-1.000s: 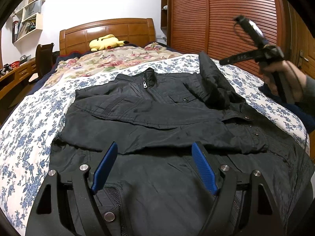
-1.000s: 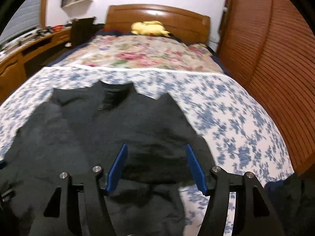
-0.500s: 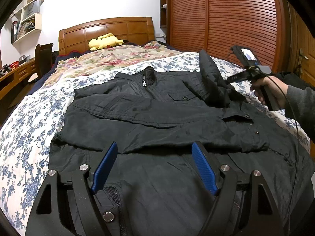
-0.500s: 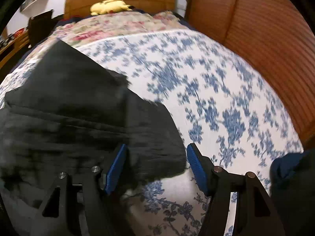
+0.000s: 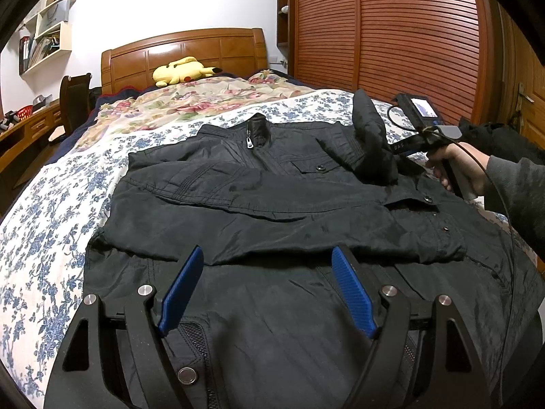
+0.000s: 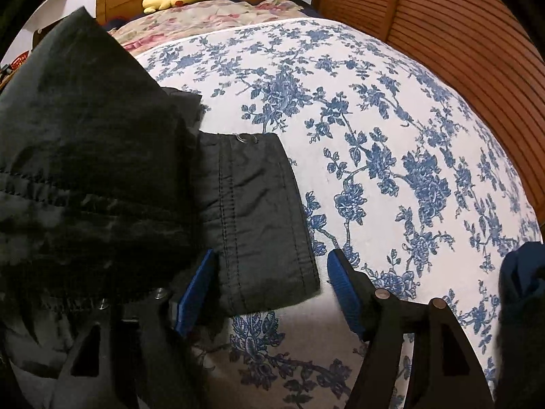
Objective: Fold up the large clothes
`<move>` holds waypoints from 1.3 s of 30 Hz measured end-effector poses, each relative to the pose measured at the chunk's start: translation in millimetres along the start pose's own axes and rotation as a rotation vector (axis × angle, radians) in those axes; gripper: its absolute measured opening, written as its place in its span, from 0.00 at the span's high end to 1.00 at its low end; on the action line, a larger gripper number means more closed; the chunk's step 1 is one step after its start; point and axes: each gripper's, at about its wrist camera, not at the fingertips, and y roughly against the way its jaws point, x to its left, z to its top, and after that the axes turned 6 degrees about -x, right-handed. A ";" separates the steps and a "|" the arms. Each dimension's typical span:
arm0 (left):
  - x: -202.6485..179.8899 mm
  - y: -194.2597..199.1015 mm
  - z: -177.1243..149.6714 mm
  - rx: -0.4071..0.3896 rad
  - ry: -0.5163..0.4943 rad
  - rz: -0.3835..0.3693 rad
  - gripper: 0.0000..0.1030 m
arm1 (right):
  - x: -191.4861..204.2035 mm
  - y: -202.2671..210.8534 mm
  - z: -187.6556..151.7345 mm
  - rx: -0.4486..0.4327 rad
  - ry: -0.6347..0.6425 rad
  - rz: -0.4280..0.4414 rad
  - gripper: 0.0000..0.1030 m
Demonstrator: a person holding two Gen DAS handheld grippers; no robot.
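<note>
Both grippers are standing with their jaws apart and gripping nothing, and reading the left wrist view from its left edge, the flowered bedsheet (image 5: 51, 204) is filling the lower left while a shelf and a desk are sitting at the upper left. Low in the frame's centre the left gripper (image 5: 267, 289) is hovering wide open over the hem end of the black jacket (image 5: 272, 204), its blue pads clear of the cloth, probably waiting so that the garment is not disturbed while the other side is being handled. The jacket is lying spread front-up across the middle of the bed, collar and zip toward the headboard, with one sleeve (image 5: 306, 221) already lying folded across the chest. Above it, in the upper centre, a yellow plush toy (image 5: 182, 70) is resting against the headboard, well apart from the work. Toward the right, the other sleeve (image 5: 369, 143) is sticking up in a bunched peak, and at the right edge a hand (image 5: 453, 167) is holding the right gripper down beside that sleeve. In the right wrist view, dark jacket cloth is filling the left half, and the sleeve cuff (image 6: 262, 218) is lying flat on the sheet near the lower centre. The right gripper (image 6: 272, 283) is straddling the cuff's near end; its jaws have just been opening, the pads not pressing it, seemingly lining up to take this sleeve and fold it inward. At the far right a louvred wardrobe (image 6: 460, 41) is closing the scene.
</note>
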 end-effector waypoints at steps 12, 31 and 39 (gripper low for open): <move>0.1 1.1 0.7 -0.008 0.000 -0.001 0.24 | 1.1 4.9 -2.6 0.016 0.008 0.151 0.78; 10.6 52.4 5.5 -0.101 0.029 0.001 0.24 | 85.9 214.1 -0.6 -0.359 0.310 0.170 0.86; 26.7 85.3 5.7 -0.129 0.045 0.060 0.24 | 118.1 278.7 -40.1 -0.454 0.431 0.283 0.86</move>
